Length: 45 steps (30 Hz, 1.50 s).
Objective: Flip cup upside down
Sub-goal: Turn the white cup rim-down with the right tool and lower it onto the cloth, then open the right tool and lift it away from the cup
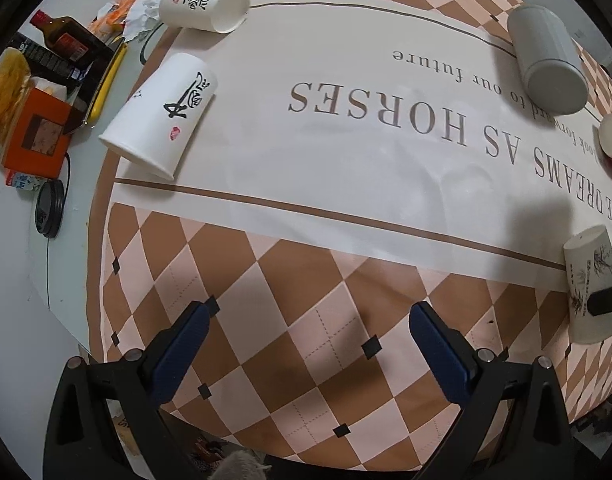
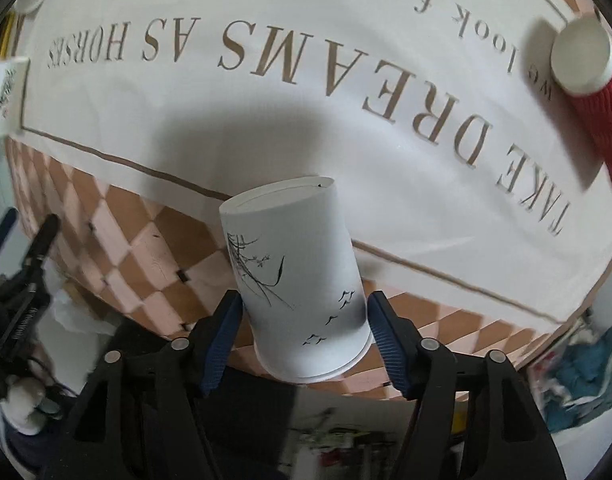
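Note:
A white paper cup (image 2: 298, 280) with black ink plants and birds is held between the pads of my right gripper (image 2: 302, 312), base pointing away from the camera and rim toward it, above the table's near edge. The same cup shows in the left wrist view (image 1: 591, 288) at the far right, with a black fingertip (image 1: 605, 300) across it. My left gripper (image 1: 309, 324) is open and empty, hovering over the checkered part of the tablecloth (image 1: 290, 304).
Two white calligraphy cups stand upside down at the left (image 1: 162, 112) and far left (image 1: 204, 4). A grey cup (image 1: 549, 60) and a red ribbed cup (image 2: 585, 68) stand inverted at the far right. Boxes and a bottle (image 1: 62, 36) crowd the table's left side.

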Tool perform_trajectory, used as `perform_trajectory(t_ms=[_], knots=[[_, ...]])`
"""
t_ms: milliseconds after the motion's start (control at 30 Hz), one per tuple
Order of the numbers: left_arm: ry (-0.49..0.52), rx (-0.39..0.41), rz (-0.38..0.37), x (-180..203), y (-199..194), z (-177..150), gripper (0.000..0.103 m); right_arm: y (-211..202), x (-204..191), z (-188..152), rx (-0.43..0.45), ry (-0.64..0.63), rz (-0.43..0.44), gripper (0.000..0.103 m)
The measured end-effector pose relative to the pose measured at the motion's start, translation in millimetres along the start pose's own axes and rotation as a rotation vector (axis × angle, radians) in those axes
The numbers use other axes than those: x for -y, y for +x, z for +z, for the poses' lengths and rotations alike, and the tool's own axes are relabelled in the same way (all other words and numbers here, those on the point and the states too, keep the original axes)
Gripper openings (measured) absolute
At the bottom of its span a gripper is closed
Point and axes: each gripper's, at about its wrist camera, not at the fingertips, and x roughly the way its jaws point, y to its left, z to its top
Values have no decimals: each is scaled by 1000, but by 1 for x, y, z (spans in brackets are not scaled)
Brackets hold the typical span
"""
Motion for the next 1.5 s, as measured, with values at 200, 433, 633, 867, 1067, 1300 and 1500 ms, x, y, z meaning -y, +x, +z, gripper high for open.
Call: perform_trajectory(t_ms=[200,433,633,867,1067,1300,1500], knots=[[3,-14,-14,7,2,-1,102,-11,-22,-10,122,-62,-42,74],[-17,-15,-71,22,2,0,102,-44,-23,-18,427,-38,14,60],[-17,-6,-107,41,8,13,102,-74,-16,-39,802,43,75,59],[21,21,-94,66,14,26,102,-55,-13,-52,1110,91,20,59],[45,38,-78,74,12,21,102,-31,-29,-74,1221,90,-43,60],[110,56,-71,90,14,11,102,0,-40,-94,1222,95,-116,60],[153,99,-71,102,2,-6,102,0,-38,-108,1184,148,-119,66]])
